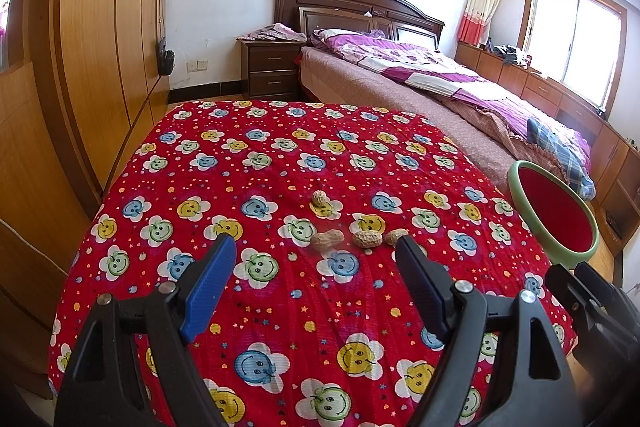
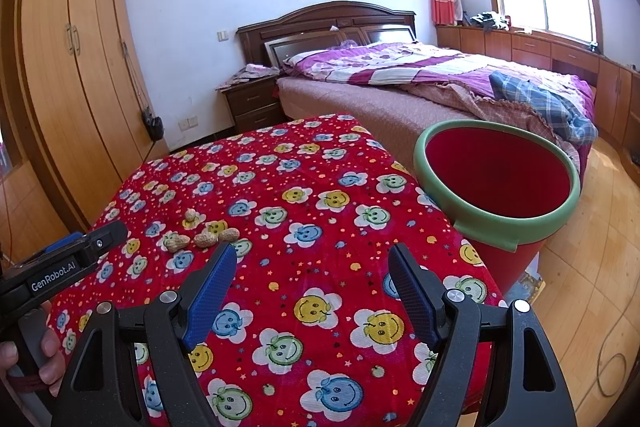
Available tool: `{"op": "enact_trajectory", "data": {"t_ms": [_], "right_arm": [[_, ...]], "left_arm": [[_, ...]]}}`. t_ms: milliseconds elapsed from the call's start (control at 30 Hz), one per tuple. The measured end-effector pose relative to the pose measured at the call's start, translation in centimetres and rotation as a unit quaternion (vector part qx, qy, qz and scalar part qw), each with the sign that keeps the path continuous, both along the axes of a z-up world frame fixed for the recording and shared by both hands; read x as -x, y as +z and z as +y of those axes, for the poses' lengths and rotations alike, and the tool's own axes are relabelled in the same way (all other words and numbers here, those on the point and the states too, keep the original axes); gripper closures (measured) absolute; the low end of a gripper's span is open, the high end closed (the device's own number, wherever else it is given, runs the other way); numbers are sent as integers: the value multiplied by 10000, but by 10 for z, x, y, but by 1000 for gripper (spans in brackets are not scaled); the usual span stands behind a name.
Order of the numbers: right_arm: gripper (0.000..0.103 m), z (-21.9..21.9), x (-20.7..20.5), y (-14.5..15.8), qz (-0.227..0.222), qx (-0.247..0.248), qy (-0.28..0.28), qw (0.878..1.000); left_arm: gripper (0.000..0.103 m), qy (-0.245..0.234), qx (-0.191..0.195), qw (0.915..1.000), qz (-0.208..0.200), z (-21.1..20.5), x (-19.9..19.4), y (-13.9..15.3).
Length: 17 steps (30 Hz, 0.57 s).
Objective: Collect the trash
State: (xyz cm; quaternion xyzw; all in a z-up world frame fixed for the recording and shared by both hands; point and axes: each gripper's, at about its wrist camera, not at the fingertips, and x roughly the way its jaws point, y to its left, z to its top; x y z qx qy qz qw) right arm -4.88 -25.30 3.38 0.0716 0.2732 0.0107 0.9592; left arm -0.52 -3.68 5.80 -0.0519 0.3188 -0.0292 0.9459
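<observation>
Four peanuts [image 1: 344, 233] lie on the worktop [image 1: 280, 163], the red bin [image 2: 496, 179] beside it looks empty, and both the left claw [image 1: 316, 247] and right claw [image 2: 310, 255] are released.

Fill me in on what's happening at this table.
A person holds a hand-held gripper in each hand over a table with a red smiley-flower cloth. Four peanuts lie on the cloth, none picked up yet. The left hand-held gripper hovers open just short of them; the right hand-held gripper is open too, holding nothing. A red bin with a green rim stands beside the table.
</observation>
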Motion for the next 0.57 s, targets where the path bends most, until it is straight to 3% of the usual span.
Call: {"op": "enact_trajectory", "data": {"t_ms": [567], "right_arm": [[24,2,-1,7,-27,5,-23,10000]], "left_arm": [[22,-51,-14,10000,-16,-3,-1,8]]}}
